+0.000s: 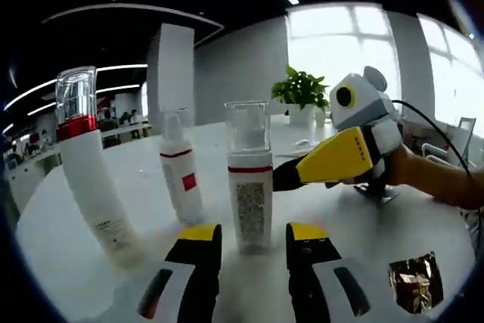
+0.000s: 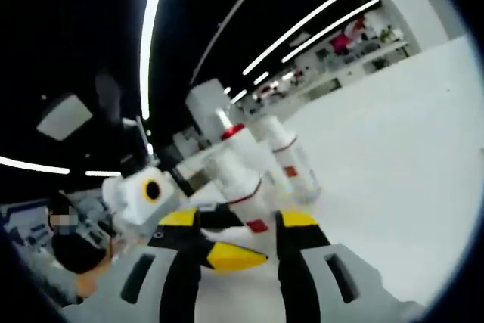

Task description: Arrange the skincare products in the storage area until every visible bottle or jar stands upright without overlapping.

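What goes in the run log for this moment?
bottles: three upright, apart | left hand-held gripper: open, before middle bottle | right hand-held gripper: open | foil wrapper: on table

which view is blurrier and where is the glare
The right gripper view is blurrier: the bottles look smeared and tilted, ceiling lights streak. The left gripper view is sharper, label print readable on the middle bottle, but the windows are blown out white and the table edges bend from the fisheye.

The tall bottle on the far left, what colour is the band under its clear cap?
Red, on the white tall bottle; clearest in the left gripper view.
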`<state>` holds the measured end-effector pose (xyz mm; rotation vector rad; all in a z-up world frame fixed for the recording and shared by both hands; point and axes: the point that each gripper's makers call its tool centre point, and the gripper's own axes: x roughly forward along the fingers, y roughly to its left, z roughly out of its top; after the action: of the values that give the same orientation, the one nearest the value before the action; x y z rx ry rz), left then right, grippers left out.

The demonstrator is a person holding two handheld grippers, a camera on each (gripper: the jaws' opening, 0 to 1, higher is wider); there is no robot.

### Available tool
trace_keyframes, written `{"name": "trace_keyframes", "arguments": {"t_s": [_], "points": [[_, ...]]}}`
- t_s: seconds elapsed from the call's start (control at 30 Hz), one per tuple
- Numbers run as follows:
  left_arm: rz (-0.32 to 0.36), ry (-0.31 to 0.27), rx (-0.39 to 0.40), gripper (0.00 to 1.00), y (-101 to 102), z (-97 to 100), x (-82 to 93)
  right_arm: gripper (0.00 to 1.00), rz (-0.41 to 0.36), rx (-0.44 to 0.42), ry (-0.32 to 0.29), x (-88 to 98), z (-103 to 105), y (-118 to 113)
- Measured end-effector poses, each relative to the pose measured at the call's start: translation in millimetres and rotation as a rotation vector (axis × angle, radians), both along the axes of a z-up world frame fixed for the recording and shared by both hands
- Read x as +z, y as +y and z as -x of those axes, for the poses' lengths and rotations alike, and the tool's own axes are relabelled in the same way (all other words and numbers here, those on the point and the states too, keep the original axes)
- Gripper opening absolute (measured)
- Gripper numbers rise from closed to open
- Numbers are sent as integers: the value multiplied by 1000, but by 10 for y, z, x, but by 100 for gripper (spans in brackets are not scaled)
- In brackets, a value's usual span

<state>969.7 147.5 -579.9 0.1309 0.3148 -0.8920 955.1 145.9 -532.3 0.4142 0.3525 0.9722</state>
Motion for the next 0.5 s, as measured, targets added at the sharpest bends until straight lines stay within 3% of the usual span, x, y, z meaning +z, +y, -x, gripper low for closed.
{"name": "trace_keyframes", "arguments": {"t_s": [0.13, 0.33, 0.5], "points": [[-37, -11, 1, 31, 38, 9, -19, 37, 21, 25, 25, -54, 26, 51], [-31, 5, 13, 29, 158, -11, -2, 35, 66, 81, 65, -148, 96, 121], [-25, 14, 15, 29, 214, -32, 19, 34, 67, 86, 64, -141, 60, 110]]}}
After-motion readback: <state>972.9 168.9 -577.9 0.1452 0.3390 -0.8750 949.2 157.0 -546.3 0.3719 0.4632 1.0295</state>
